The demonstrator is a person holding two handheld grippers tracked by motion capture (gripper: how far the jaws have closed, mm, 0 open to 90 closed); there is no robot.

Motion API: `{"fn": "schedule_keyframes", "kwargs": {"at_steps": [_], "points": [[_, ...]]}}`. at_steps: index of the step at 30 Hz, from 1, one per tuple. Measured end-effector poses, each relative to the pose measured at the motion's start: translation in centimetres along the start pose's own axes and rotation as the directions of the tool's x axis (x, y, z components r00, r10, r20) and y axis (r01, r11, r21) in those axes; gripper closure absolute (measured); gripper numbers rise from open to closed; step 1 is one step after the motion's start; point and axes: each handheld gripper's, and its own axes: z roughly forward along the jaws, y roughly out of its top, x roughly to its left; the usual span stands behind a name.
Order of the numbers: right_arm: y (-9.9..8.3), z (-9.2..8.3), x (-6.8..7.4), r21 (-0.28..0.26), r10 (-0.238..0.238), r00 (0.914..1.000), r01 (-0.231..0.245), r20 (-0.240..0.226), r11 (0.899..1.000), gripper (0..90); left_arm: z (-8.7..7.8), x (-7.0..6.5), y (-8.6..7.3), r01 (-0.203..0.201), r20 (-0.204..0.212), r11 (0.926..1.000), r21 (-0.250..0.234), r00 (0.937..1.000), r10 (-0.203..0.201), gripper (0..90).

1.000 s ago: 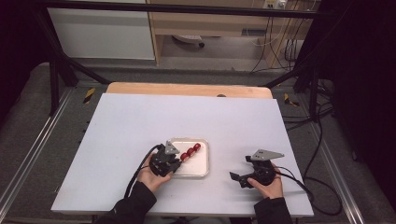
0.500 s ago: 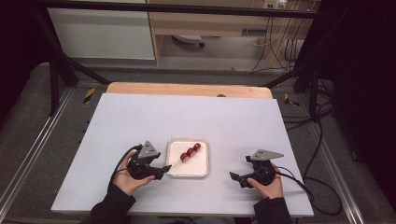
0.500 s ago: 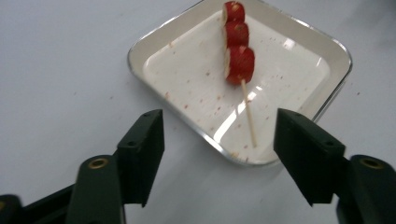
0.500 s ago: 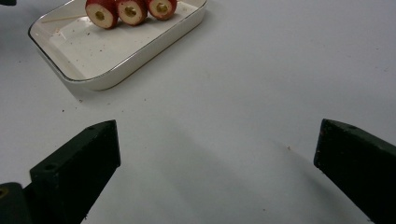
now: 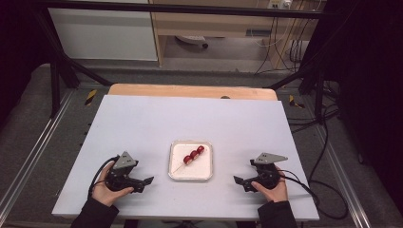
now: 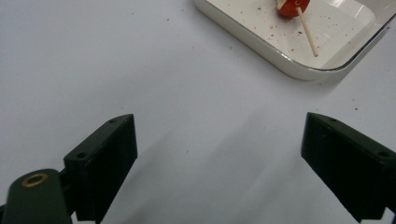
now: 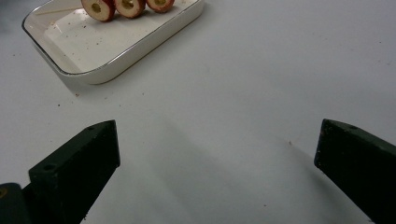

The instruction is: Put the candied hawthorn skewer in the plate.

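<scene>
From the high view, a white tray [image 5: 191,161] sits near the front middle of the pale table [image 5: 190,123], and a skewer [image 5: 192,155] with three red fruit pieces lies slanted inside it, its bare stick end pointing toward the tray's near left corner. The left gripper [image 5: 148,181] rests on the table to the left of the tray, apart from it, held by the left hand [image 5: 107,190]; its jaws have just been opening and nothing is between them. The right gripper [image 5: 237,180] sits on the other side of the tray, also apart from it, in the right hand [image 5: 272,189]. In the left gripper view, the two black jaws stand wide over bare table, with a corner of the tray [image 6: 299,70] ahead and the skewer's stick [image 6: 308,32] lying in it. In the right gripper view, the jaws are likewise spread wide and empty, and the tray [image 7: 140,51] lies ahead to the left with the three fruit slices [image 7: 128,7] in a row.
</scene>
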Motion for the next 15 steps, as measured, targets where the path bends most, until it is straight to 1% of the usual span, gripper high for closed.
{"fn": "schedule_keyframes", "kwargs": {"at_steps": [2,4,7,9,11,15], "points": [[0.0,0.0,0.0,0.0,-0.004,1.0,0.004,0.001,1.0,0.7,-0.3,0.3,-0.5,0.006,-0.001,1.0,-0.003,1.0,-0.006,9.0],[0.0,0.0,0.0,0.001,0.003,1.0,-0.003,0.0,1.0,0.6,-0.4,0.5,-1.0,0.005,-0.003,1.0,-0.001,1.0,-0.005,7.1],[0.0,0.0,0.0,0.002,-0.006,1.0,0.006,0.001,1.0,0.5,-0.6,0.8,-1.5,0.015,-0.008,0.9999,-0.001,0.9999,-0.015,6.5],[0.0,0.0,0.0,0.006,-0.004,1.0,0.004,0.0,1.0,0.6,-0.8,1.0,-1.7,0.014,-0.014,0.9999,-0.007,0.9998,-0.014,6.5],[-0.1,0.0,0.0,0.007,-0.009,1.0,0.009,-0.001,1.0,0.5,-0.8,1.1,-1.8,0.016,-0.011,0.9998,-0.009,0.9998,-0.016,6.5],[-0.1,0.1,0.0,0.016,0.0,1.0,0.0,-0.003,1.0,0.5,-0.7,1.2,-1.8,0.015,-0.014,0.9999,-0.005,0.9998,-0.015,6.5]]}}
